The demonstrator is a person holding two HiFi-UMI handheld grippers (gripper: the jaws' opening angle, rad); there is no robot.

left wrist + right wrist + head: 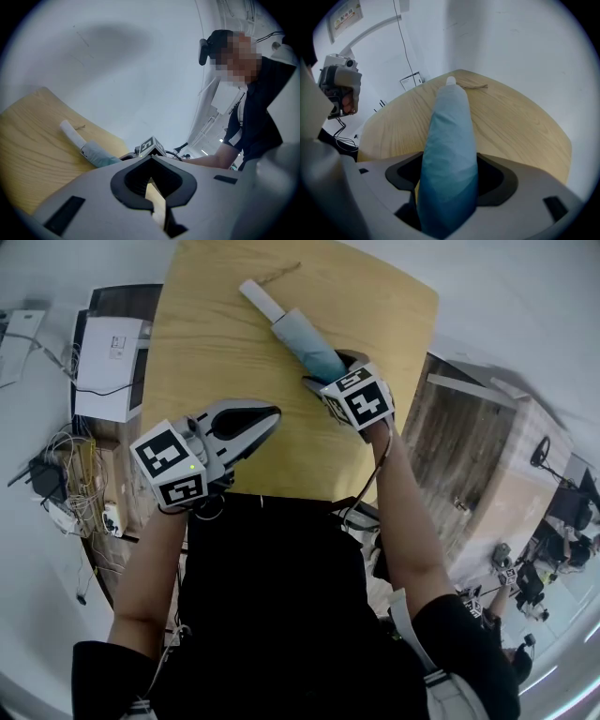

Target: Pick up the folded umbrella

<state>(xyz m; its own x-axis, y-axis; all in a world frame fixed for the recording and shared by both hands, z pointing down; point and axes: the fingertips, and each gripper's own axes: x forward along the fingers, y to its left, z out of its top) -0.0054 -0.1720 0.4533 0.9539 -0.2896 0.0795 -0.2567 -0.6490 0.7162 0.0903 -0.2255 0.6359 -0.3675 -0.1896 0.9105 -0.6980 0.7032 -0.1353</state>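
The folded umbrella point(298, 337), light blue cloth with a white handle end, lies slantwise over the far part of the wooden table point(216, 334). My right gripper point(330, 371) is shut on its near end; in the right gripper view the blue cloth point(450, 140) fills the gap between the jaws and the white tip points away. Whether it rests on the wood or hangs just above it I cannot tell. My left gripper point(274, 415) hovers over the table's near left part, shut with nothing in it. The left gripper view shows the umbrella point(96, 153) ahead.
A thin brown twig point(277, 275) lies on the table beyond the umbrella's handle. Left of the table stand a white box point(108, 367) and a tangle of cables point(70, 474) on the floor. A wooden crate point(478, 456) stands to the right.
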